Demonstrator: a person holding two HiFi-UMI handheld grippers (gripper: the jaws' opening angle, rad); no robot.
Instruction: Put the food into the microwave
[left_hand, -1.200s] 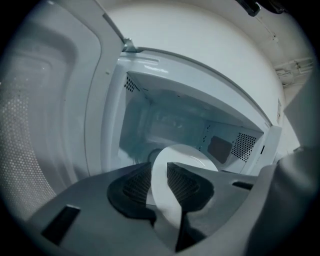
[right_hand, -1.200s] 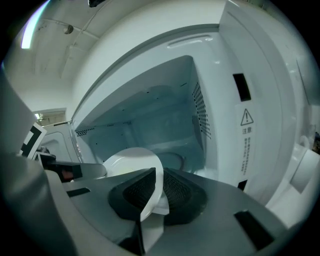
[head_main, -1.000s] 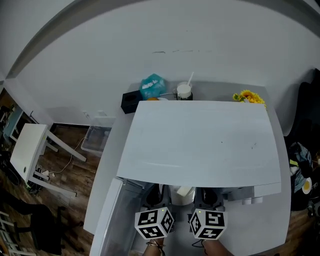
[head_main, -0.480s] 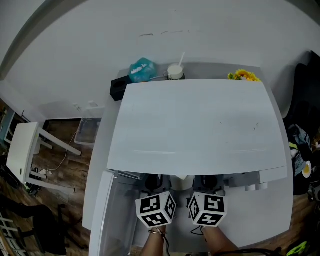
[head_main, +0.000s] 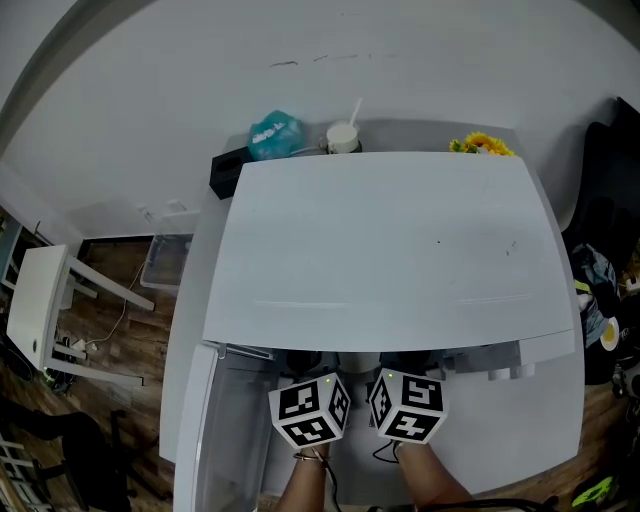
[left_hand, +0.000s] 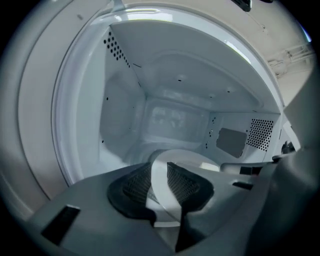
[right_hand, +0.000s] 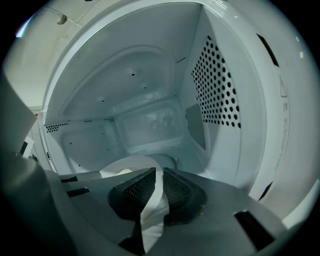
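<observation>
A white microwave (head_main: 390, 240) fills the head view from above, its door (head_main: 215, 430) swung open at the lower left. Both grippers reach into its cavity; only their marker cubes show there, left (head_main: 310, 410) and right (head_main: 408, 405). In the left gripper view my left gripper (left_hand: 161, 187) is shut on the rim of a white plate (left_hand: 192, 159). My right gripper (right_hand: 156, 192) is shut on the plate's (right_hand: 125, 167) opposite rim. The plate is inside the cavity, low over its floor. The food on the plate is barely visible.
Behind the microwave stand a teal bag (head_main: 272, 135), a white cup with a straw (head_main: 342, 137), a black box (head_main: 225, 172) and yellow flowers (head_main: 480, 146). The perforated cavity wall (right_hand: 217, 85) is close on the right. A white stool (head_main: 40, 310) stands on the floor, left.
Both grippers have moved forward into the microwave. The pale plate that showed between them a second ago is now hidden under the microwave's top.
</observation>
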